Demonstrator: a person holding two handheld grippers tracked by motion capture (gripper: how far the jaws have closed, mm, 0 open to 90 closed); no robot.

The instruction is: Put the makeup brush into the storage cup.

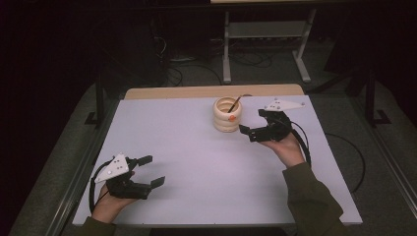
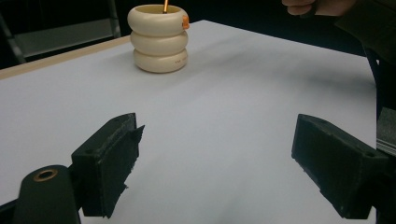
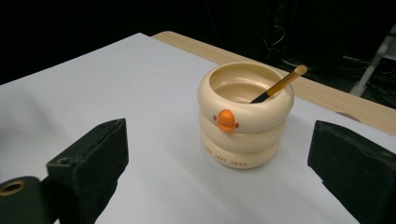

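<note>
Right claw [image 3: 217, 172] gapes beside cream holder [image 3: 243, 114] containing pencil [image 3: 279, 85].

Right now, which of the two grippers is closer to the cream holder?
The right gripper: it sits open just beside the cream holder with the pencil in it, while the left gripper rests far off near the table's front left corner.

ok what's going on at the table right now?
A person holds a hand-held gripper in each hand over a white table. The right hand-held gripper is open, right beside a cream ringed cup with a pencil leaning inside, not touching it. The left hand-held gripper hangs open over the near left corner, holding nothing. Likely next: the right one goes for the cup or the pencil.
</note>
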